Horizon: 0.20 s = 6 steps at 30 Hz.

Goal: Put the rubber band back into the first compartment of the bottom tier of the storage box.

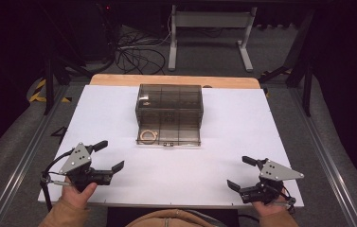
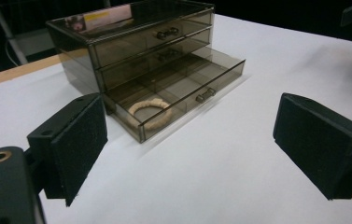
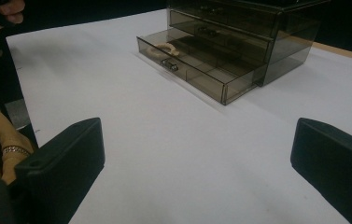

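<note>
Holding both claws low at the near edge of the white surface (image 1: pixel 119 104), I kept them well apart from the smoked-plastic drawer organizer (image 1: pixel 169 101), which stood at the middle of the far half. My left claw (image 1: pixel 107 156) had its jaws spread wide with nothing between them; my right claw (image 1: pixel 242 172) was likewise spread and empty. Both pointed inward toward the cabinet, a stance I judged suited to an approach from either side.

The bottom drawer (image 2: pixel 183 88) was pulled out toward me, while the two drawers above it sat flush. Inside that drawer's left-hand compartment, as seen from the high view, lay a pale beaded bracelet (image 2: pixel 149 113), flat on the drawer floor and near the front wall. The small handle (image 3: pixel 169 64) at the middle of the drawer front was unobstructed.

I judged the drawer was left out so that the bracelet could be reached from above, or so that the front could be pushed home by its handle. Either step had not yet begun.
</note>
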{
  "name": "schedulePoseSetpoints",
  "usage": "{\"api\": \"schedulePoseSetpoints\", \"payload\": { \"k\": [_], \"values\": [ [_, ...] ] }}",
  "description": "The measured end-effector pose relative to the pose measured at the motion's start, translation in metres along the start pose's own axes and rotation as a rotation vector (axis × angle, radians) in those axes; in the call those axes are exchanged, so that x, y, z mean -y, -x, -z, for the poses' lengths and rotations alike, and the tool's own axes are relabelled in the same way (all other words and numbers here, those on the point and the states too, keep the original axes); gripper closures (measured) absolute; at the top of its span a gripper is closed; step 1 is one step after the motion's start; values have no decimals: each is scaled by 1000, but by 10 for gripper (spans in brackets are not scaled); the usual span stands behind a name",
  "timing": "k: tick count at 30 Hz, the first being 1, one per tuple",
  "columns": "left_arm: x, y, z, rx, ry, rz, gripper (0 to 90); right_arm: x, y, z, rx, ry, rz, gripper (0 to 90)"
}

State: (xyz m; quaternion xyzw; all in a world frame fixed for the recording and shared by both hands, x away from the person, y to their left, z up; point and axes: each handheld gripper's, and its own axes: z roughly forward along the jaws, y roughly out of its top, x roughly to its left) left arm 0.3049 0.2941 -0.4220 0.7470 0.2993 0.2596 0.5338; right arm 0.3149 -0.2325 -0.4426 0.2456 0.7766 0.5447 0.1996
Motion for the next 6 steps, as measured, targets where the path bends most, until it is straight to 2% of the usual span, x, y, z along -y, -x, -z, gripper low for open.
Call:
{"api": "schedulePoseSetpoints", "payload": {
  "k": [3,6],
  "values": [
    [6,0,7,-21,11,-3,100,0,0,0,-1,-2,-1,34],
    [10,-3,10,-34,-5,0,100,0,0,-1,-1,-4,-4,34]
  ]
}}
